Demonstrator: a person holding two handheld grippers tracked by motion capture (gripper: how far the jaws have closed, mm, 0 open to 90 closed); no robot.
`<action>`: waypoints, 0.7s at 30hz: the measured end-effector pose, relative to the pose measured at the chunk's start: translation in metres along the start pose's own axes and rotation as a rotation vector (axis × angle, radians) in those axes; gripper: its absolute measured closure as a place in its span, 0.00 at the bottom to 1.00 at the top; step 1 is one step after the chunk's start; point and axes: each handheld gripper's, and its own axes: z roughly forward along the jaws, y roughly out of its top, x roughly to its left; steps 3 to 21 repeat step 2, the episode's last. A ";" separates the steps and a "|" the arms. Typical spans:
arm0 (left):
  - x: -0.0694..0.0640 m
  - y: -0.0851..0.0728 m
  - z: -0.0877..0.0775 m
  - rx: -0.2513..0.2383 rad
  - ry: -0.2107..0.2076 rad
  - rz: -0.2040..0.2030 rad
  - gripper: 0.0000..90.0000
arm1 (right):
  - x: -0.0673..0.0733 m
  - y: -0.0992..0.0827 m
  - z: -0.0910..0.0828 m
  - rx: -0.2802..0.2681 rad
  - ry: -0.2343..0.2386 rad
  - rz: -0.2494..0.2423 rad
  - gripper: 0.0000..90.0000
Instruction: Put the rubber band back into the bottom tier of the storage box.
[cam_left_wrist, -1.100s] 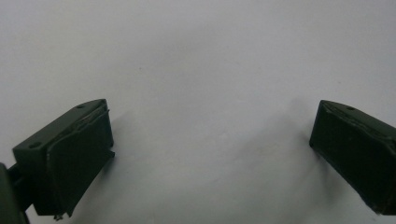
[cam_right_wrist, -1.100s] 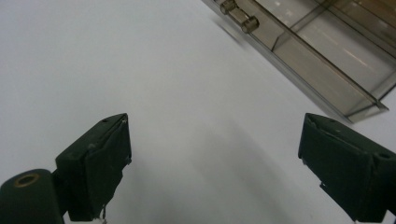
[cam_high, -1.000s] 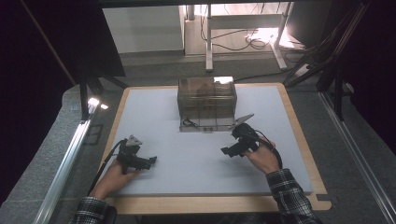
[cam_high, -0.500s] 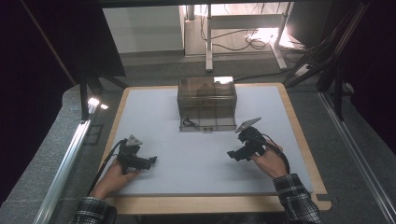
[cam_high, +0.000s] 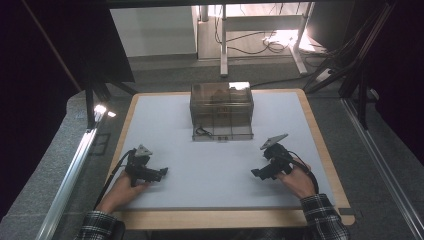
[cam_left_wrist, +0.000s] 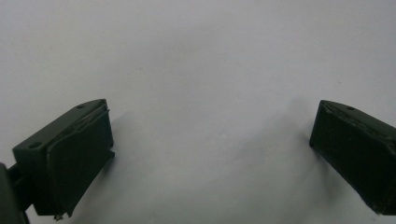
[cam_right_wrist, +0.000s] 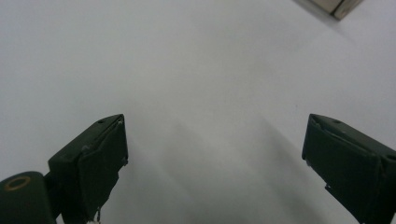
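Observation:
A clear plastic box (cam_high: 221, 111) with compartments stands at the back middle of the white mat (cam_high: 220, 160); a small dark item lies at its front left. My left gripper (cam_high: 161, 173) rests low on the mat at the front left, pointing right, held by a hand. Its jaws stand wide apart over bare mat (cam_left_wrist: 210, 121) with nothing between them, so it is open. My right gripper (cam_high: 257, 173) sits at the front right, pointing left and down. It is open too, over bare mat (cam_right_wrist: 210, 116).
The mat lies on a wooden table (cam_high: 320, 150) with a raised rim. A metal rail (cam_high: 70, 170) runs along the left side. Table legs and cables (cam_high: 260, 45) lie on the floor beyond. Plaid sleeves enter from the bottom.
My right gripper has drifted toward the front right, away from the box. The left gripper has stayed in place.

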 end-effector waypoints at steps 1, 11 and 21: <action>0.000 0.000 0.000 0.000 0.000 0.000 0.00 | 0.000 -0.001 0.001 0.005 0.002 0.006 0.07; 0.000 0.000 0.000 0.000 0.000 0.000 0.00 | 0.000 -0.001 0.001 0.005 0.002 0.006 0.07; 0.000 0.000 0.000 0.000 0.000 0.000 0.00 | 0.000 -0.001 0.001 0.005 0.002 0.006 0.07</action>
